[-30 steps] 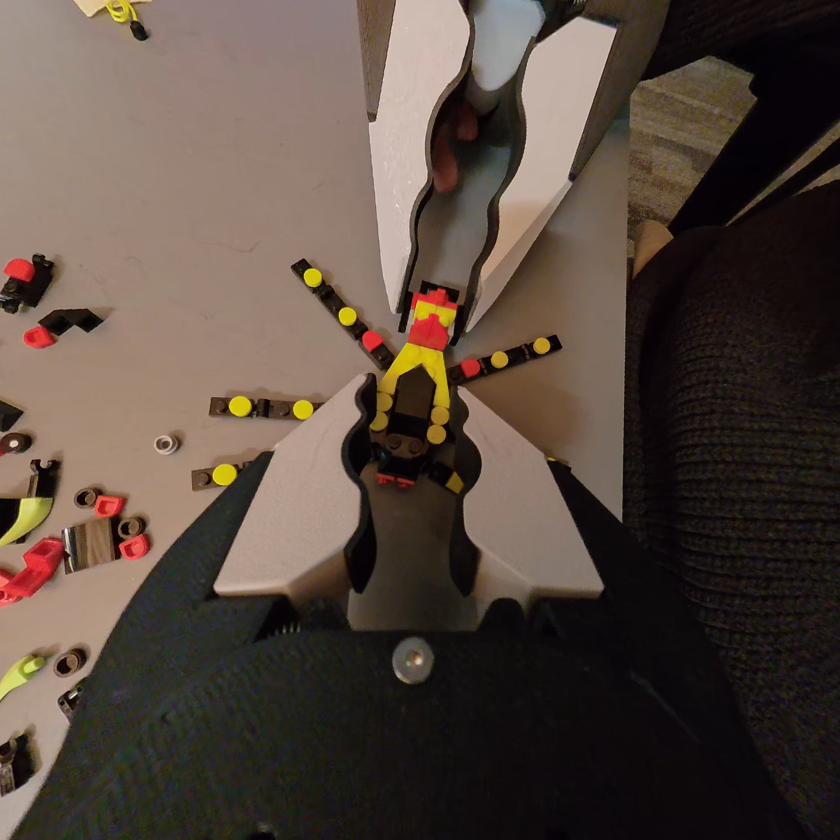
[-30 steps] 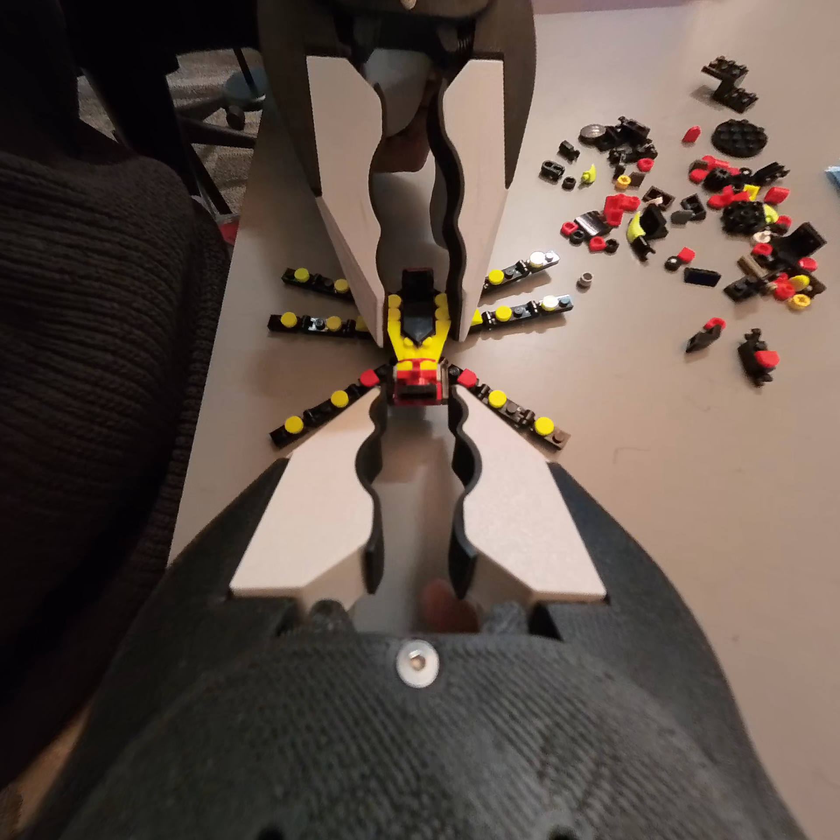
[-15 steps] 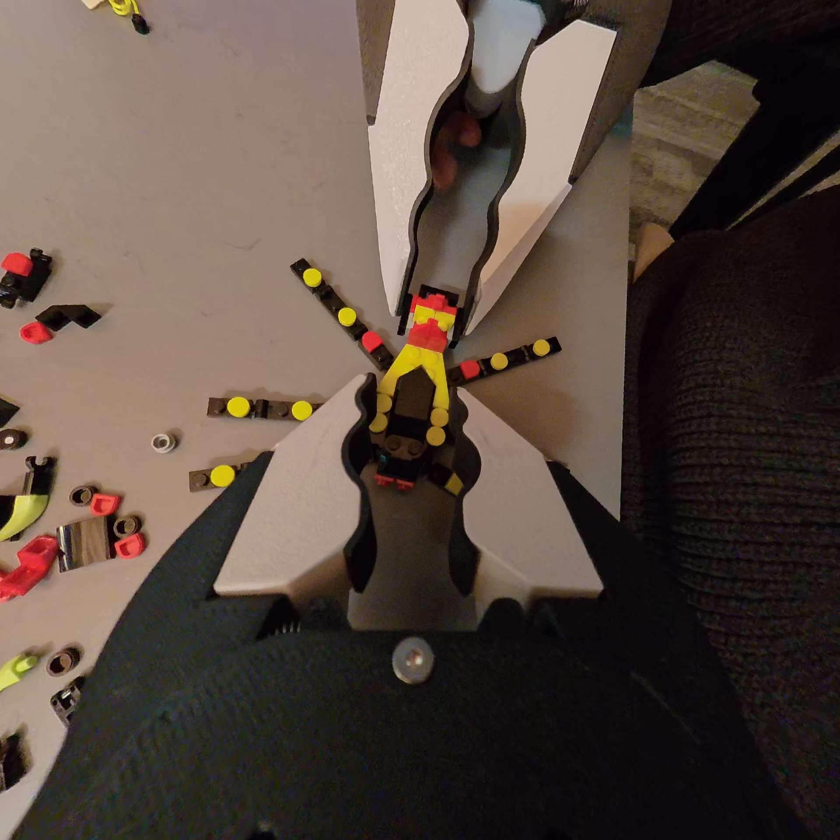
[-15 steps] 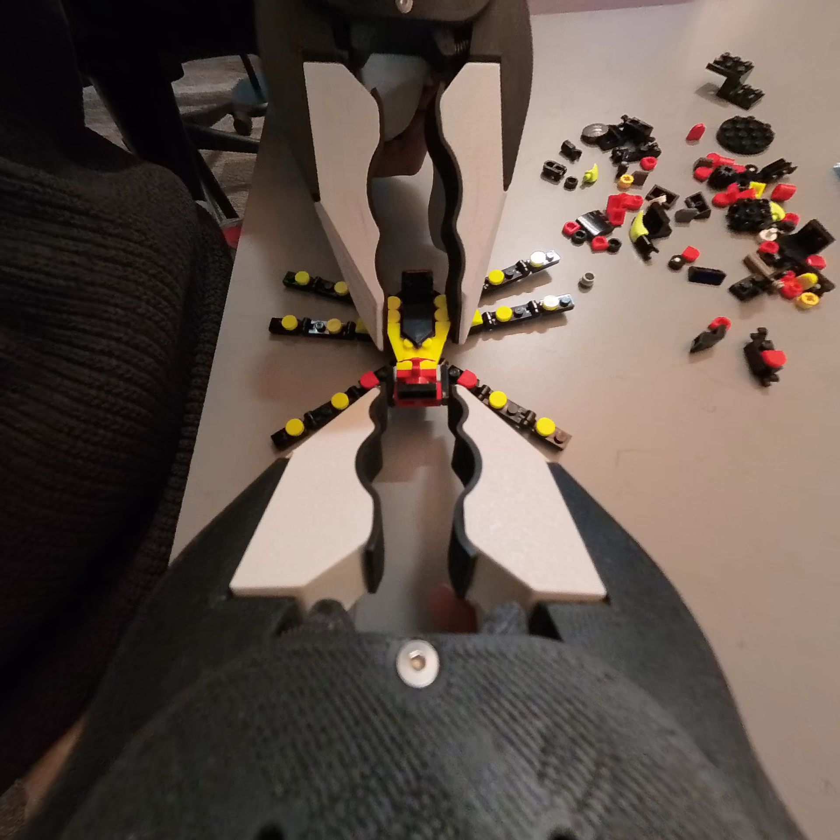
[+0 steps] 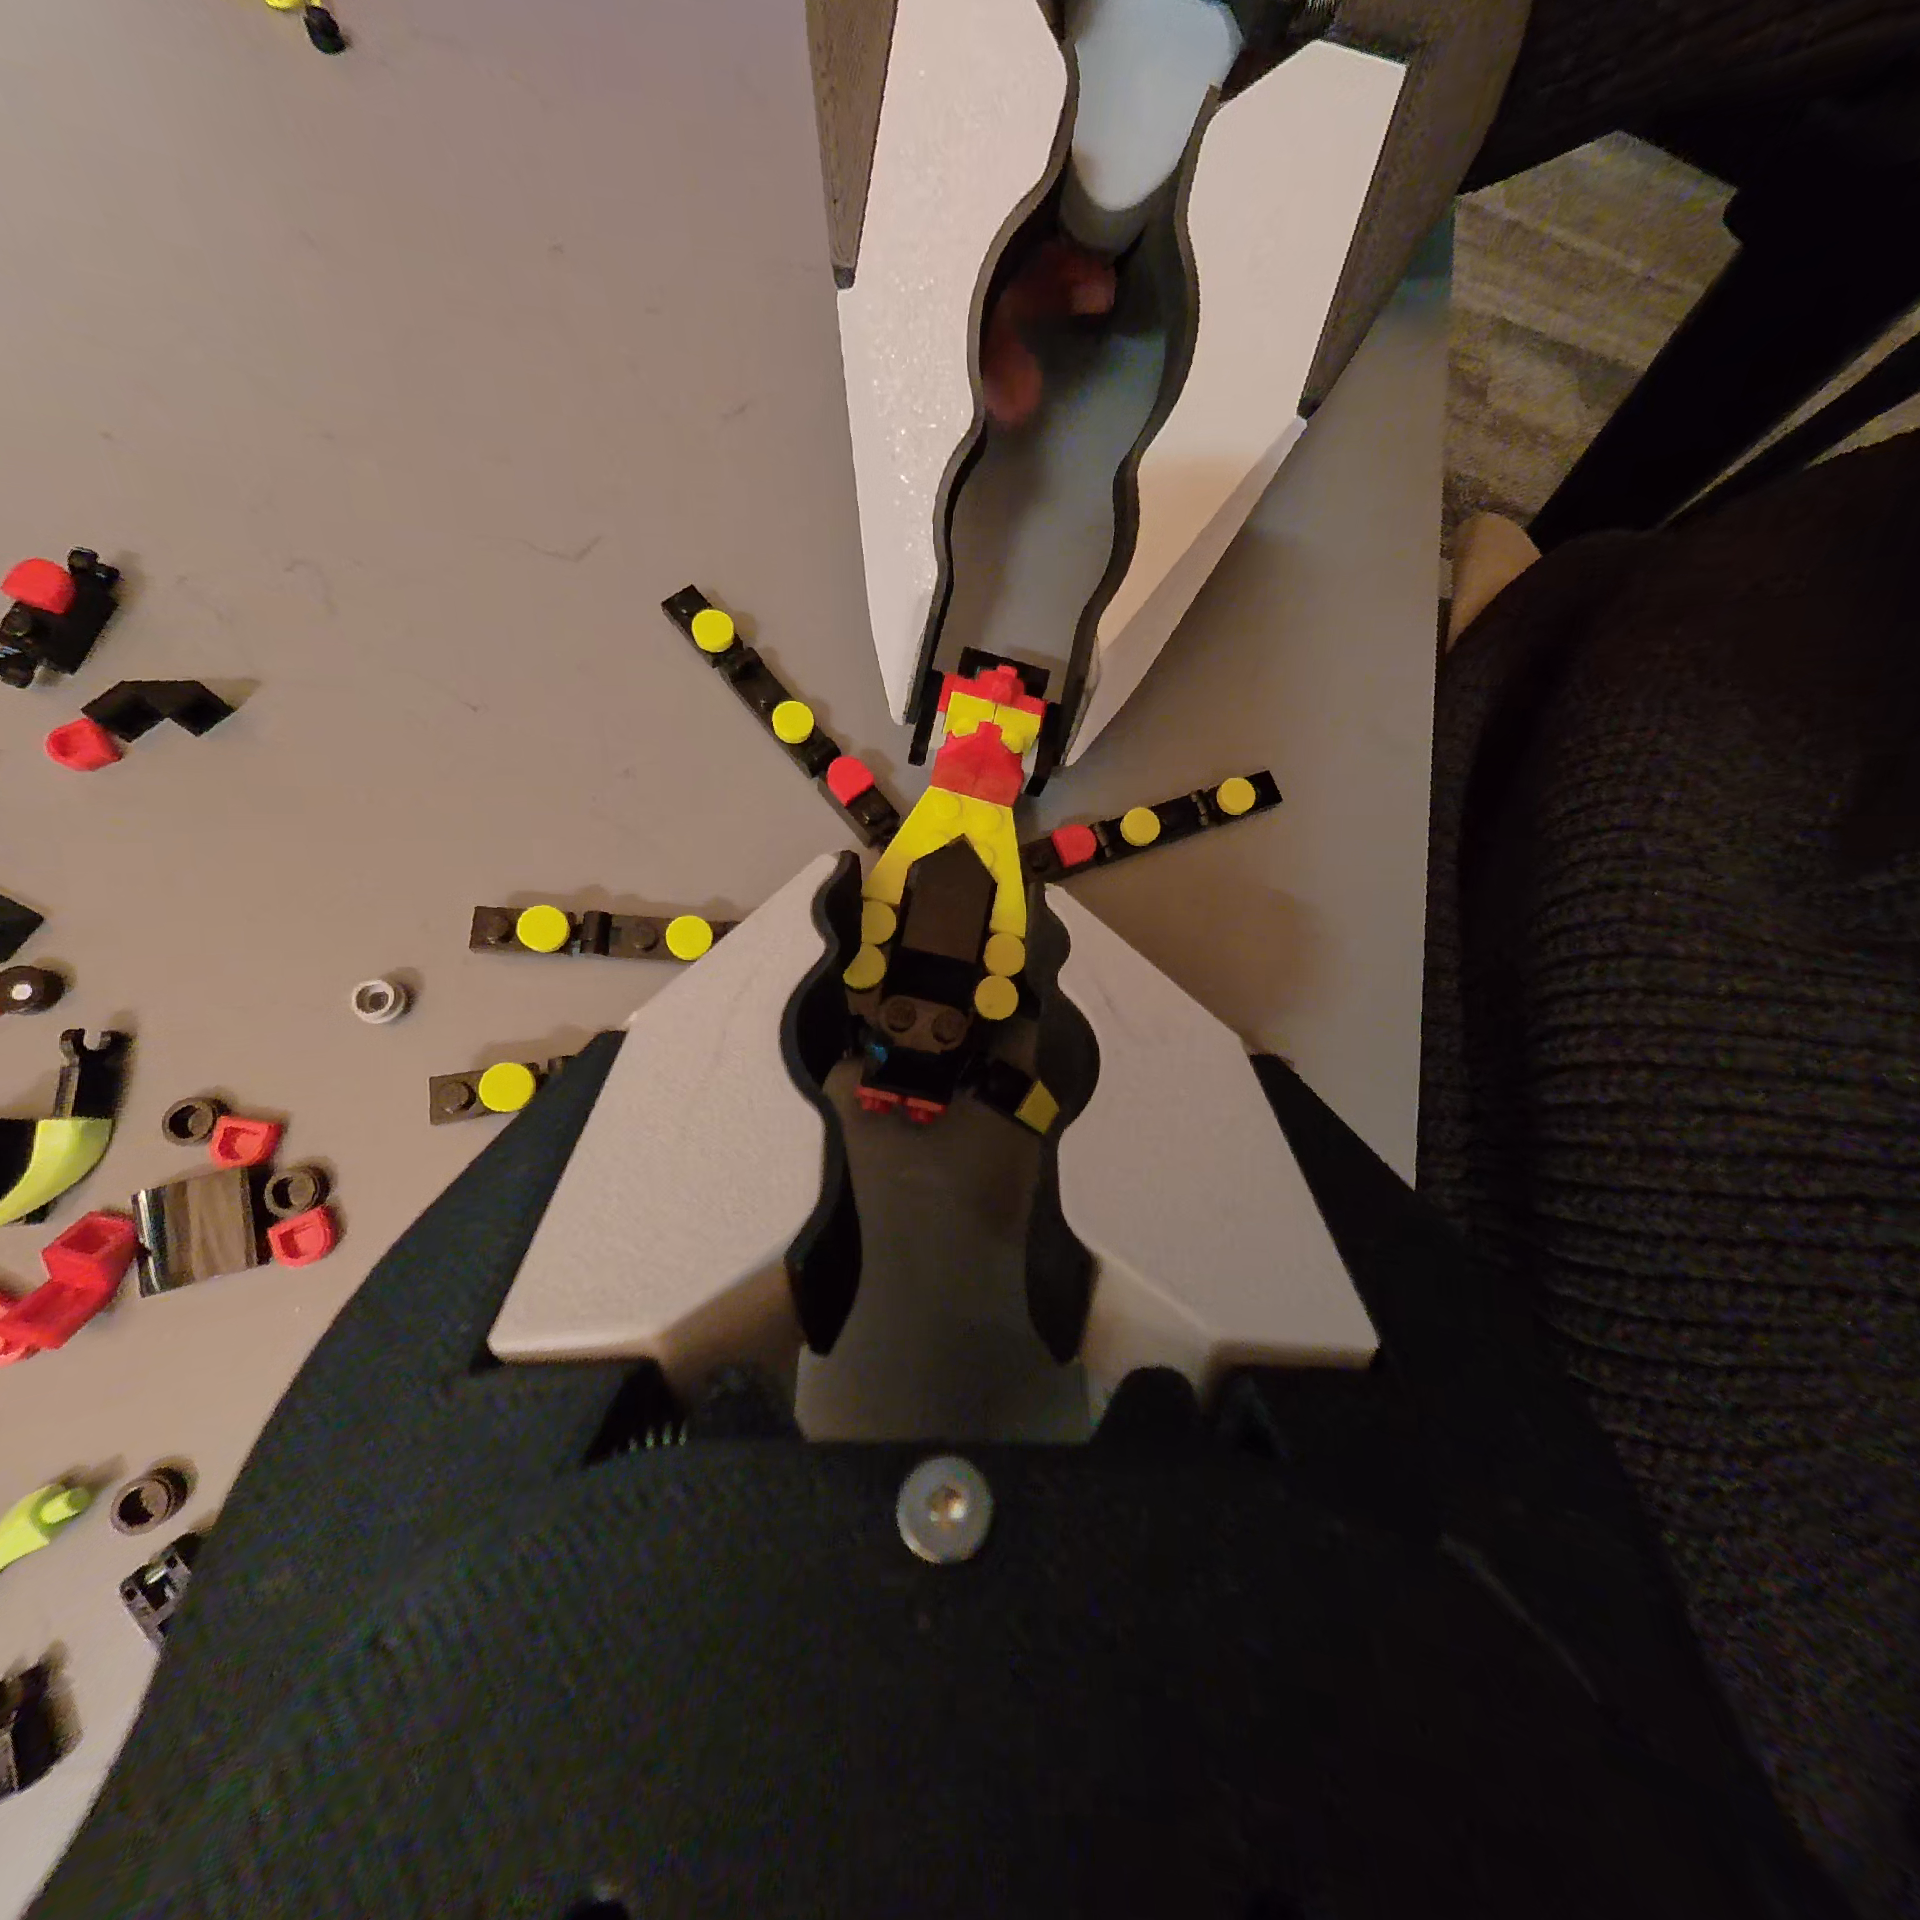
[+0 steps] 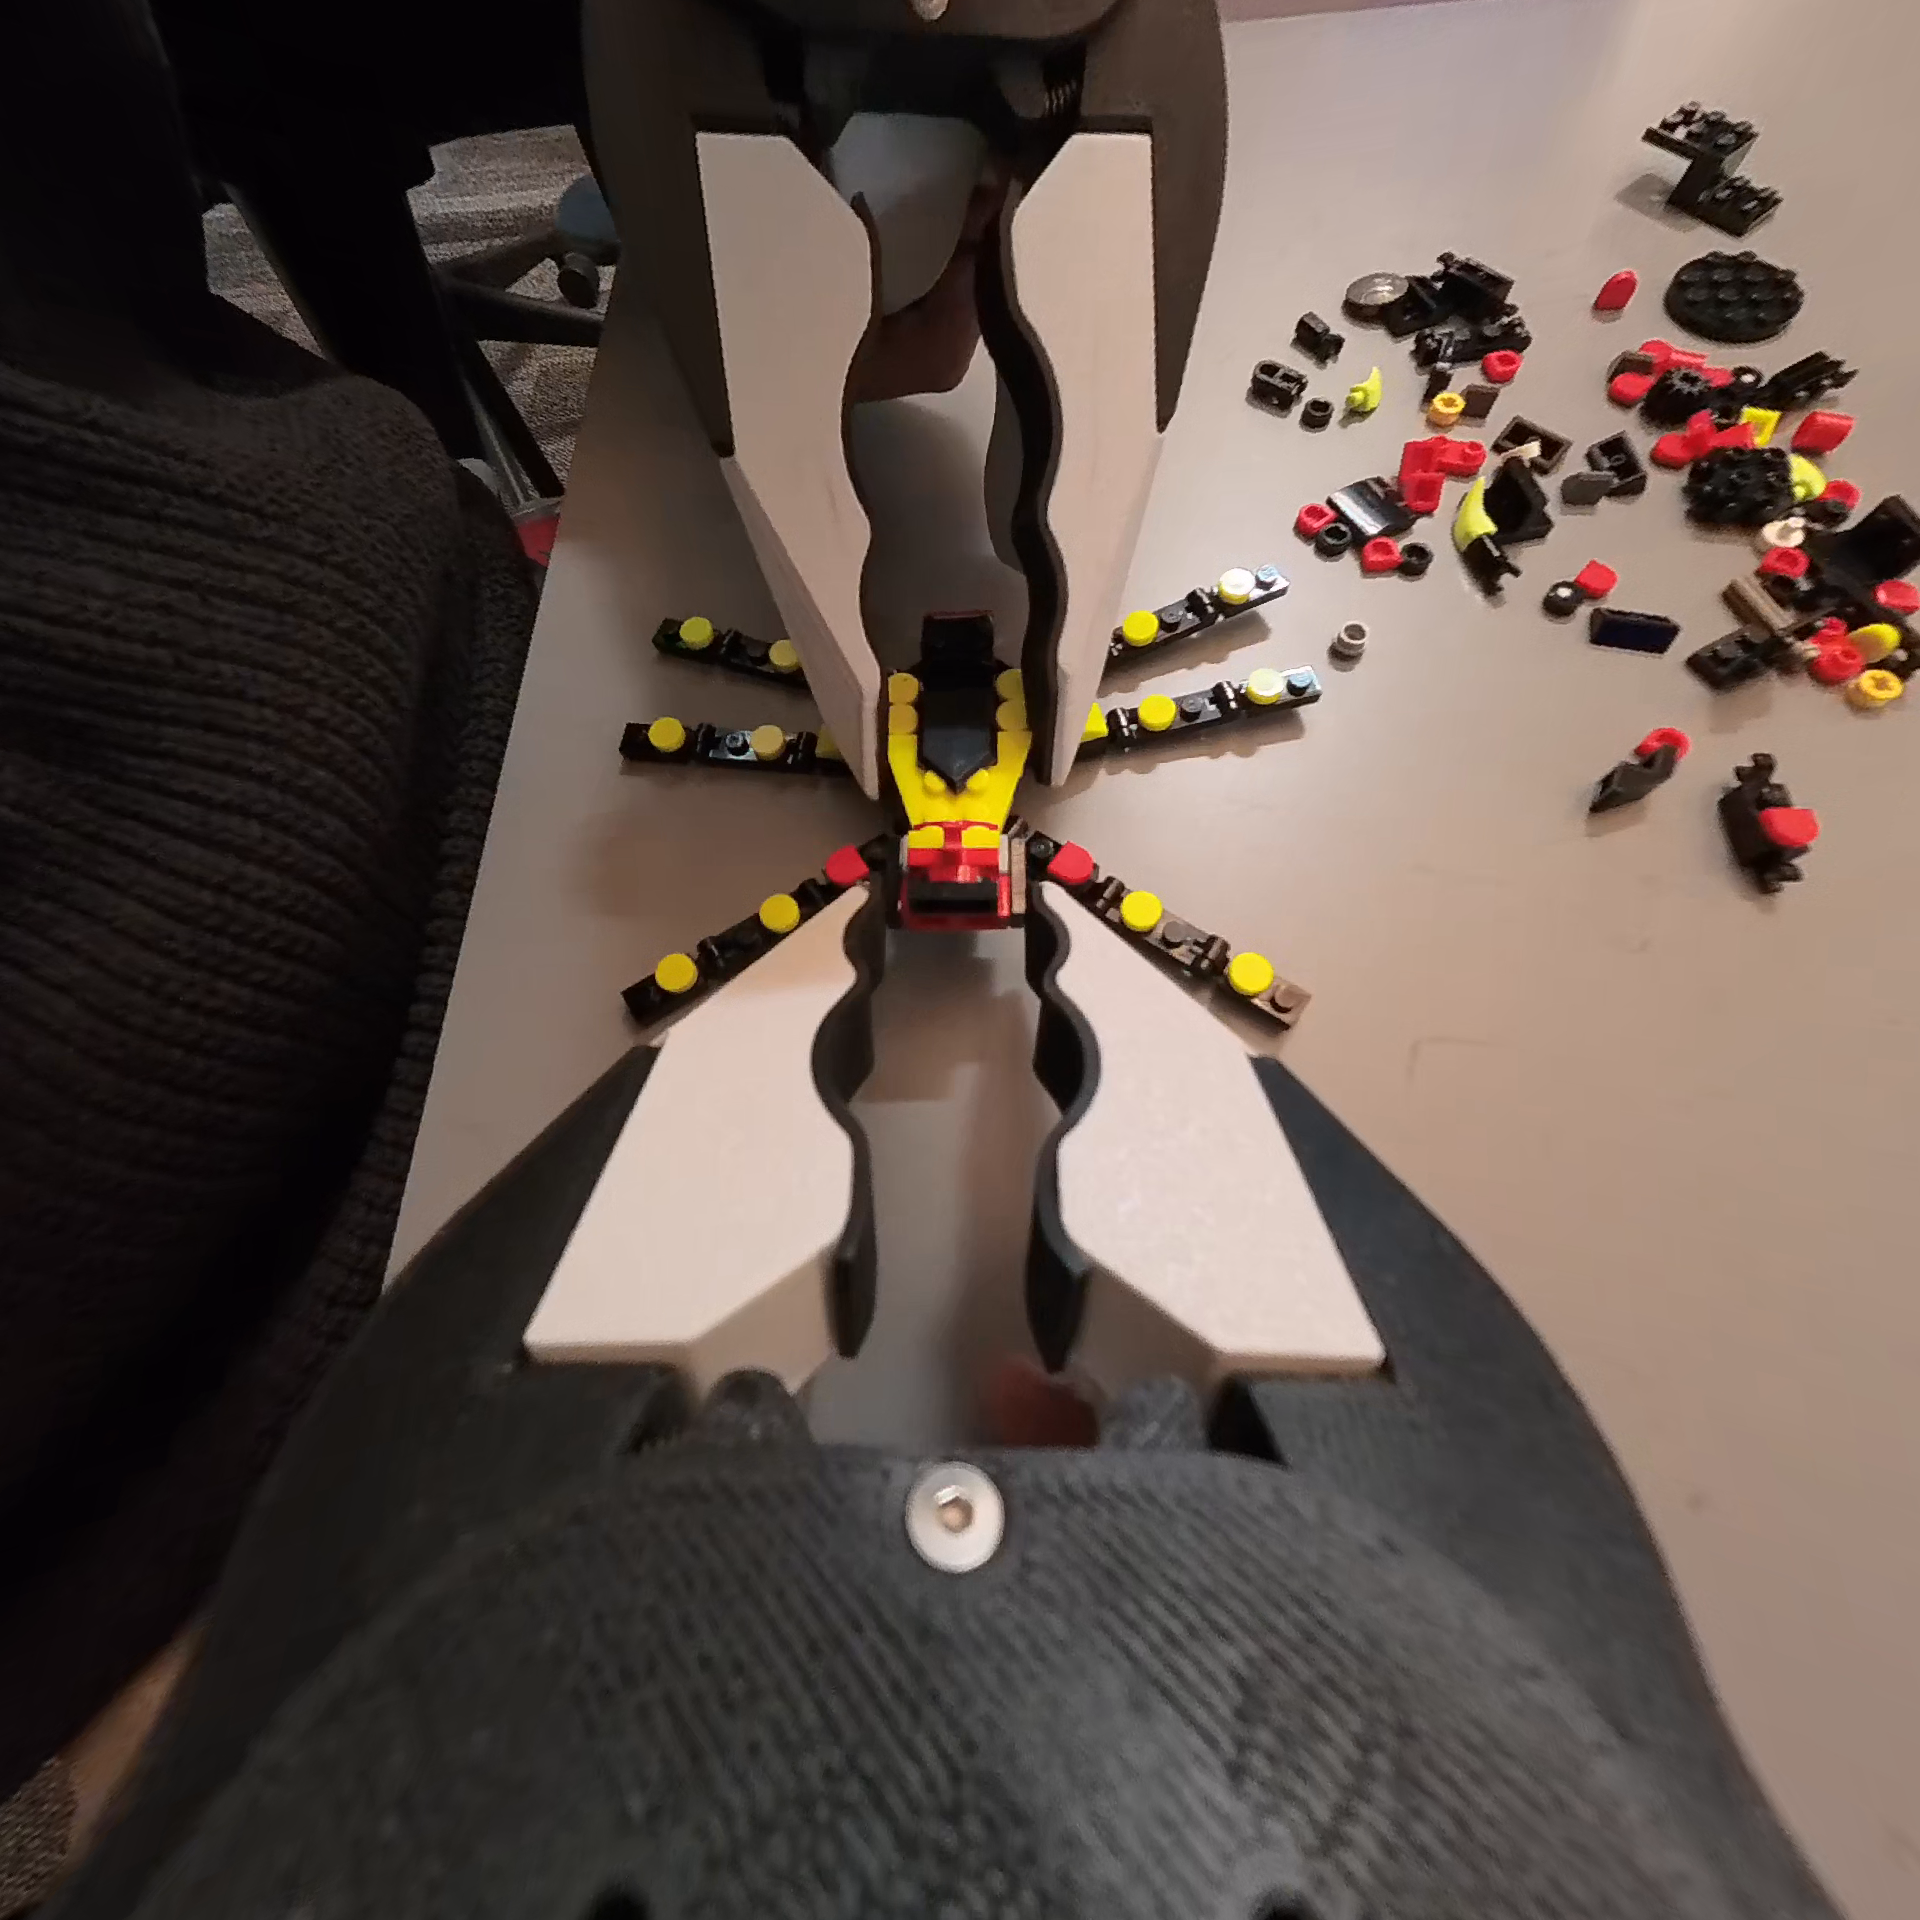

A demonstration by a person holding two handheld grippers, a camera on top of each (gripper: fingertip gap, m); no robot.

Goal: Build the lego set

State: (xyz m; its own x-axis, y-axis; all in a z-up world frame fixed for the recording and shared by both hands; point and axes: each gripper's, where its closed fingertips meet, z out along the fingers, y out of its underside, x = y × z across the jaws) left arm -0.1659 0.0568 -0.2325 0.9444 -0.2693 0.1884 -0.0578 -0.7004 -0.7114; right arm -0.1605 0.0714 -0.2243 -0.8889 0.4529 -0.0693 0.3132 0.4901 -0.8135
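Lego spider model point(image 5: 951, 914) lying flat on the grey desk point(image 5: 416, 364) close to its edge, with black legs studded in yellow and red splayed to both sides. The left tool point(image 5: 940, 883) grips the black-and-yellow abdomen, its fingers closed against the flanks. The right tool point(image 6: 951, 914), facing it from the opposite end, is clenched on the red head section point(image 6: 958, 878); its fingertips point(image 6: 857, 925) press the head's sides. Loose Lego pieces point(image 6: 1662, 499) in black, red and lime lie scattered well apart from the model, including a small grey round stud point(image 6: 1351, 638) near 2 of the legs. A dark knitted sleeve point(image 5: 1683, 1039) borders the desk edge.
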